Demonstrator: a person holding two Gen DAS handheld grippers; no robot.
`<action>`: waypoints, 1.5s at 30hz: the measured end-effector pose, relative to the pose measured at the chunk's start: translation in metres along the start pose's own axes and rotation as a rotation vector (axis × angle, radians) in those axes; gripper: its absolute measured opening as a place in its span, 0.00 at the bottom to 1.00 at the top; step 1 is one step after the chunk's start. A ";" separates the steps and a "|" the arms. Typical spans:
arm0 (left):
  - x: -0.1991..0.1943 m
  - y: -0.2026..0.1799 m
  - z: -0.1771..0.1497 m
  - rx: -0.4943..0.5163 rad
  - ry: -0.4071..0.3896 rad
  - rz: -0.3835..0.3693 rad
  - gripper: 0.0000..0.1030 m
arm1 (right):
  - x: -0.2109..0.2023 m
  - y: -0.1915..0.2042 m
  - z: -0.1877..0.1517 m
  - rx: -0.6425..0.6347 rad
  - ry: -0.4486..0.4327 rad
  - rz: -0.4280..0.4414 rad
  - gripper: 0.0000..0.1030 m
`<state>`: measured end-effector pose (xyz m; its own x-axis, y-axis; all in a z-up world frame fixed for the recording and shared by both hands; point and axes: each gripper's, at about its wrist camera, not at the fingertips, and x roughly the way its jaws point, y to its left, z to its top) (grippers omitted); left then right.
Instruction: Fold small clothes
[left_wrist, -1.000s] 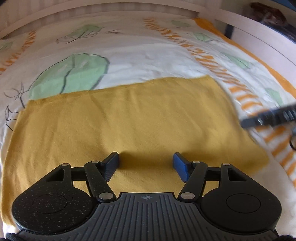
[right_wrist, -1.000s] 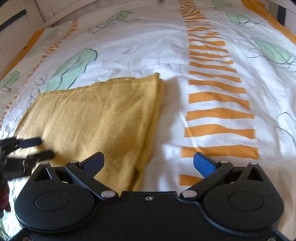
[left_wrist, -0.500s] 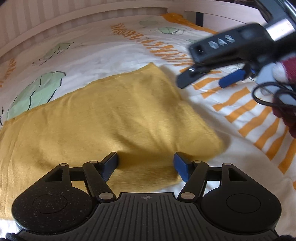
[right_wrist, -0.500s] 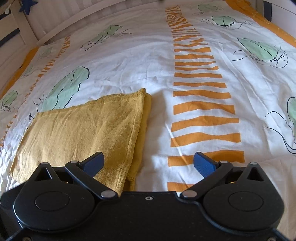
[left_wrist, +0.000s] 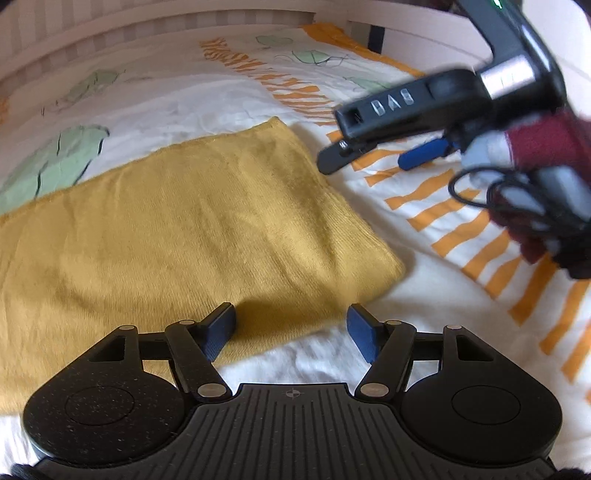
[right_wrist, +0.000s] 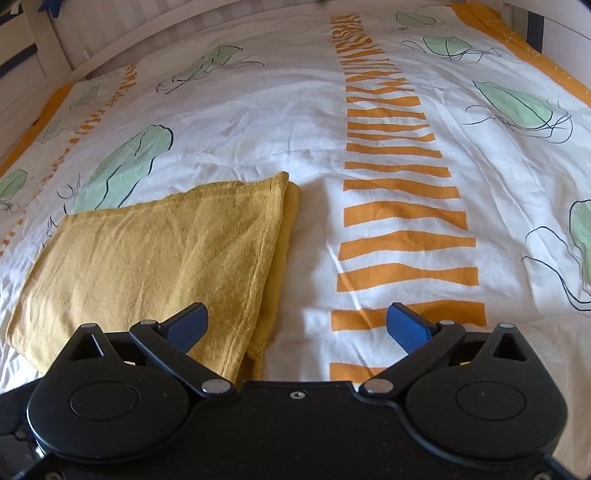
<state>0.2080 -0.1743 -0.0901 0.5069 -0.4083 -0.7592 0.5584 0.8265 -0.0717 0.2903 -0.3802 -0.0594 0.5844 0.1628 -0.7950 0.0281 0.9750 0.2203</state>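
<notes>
Yellow cloth (right_wrist: 159, 258) folded flat on bedspread (right_wrist: 295, 122); both tongs empty, apart.

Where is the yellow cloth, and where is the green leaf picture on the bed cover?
yellow cloth (right_wrist: 159, 254): right wrist view, middle of its top layer.
green leaf picture (right_wrist: 129, 166): right wrist view, middle of the leaf.

A mustard-yellow garment (right_wrist: 155, 254) lies flat on the bed, folded into a rectangle (layered edges show along its right side), slightly creased.

Patterned bedspread (right_wrist: 295, 110) — white, orange stripes, green leaves — bears folded yellow cloth (right_wrist: 155, 251)
</notes>
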 end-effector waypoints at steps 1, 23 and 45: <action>-0.004 0.006 -0.001 -0.023 0.003 -0.008 0.63 | 0.000 0.001 -0.001 -0.010 0.006 -0.001 1.00; -0.116 0.178 -0.023 -0.331 -0.076 0.250 0.64 | -0.032 0.031 -0.007 0.011 -0.074 0.002 1.00; -0.077 0.287 -0.017 -0.448 -0.002 0.243 0.64 | 0.039 0.167 0.011 -0.073 -0.122 -0.034 0.99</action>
<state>0.3181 0.1012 -0.0631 0.5883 -0.1838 -0.7874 0.0877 0.9826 -0.1638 0.3267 -0.2128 -0.0468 0.6785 0.1139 -0.7257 -0.0071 0.9889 0.1486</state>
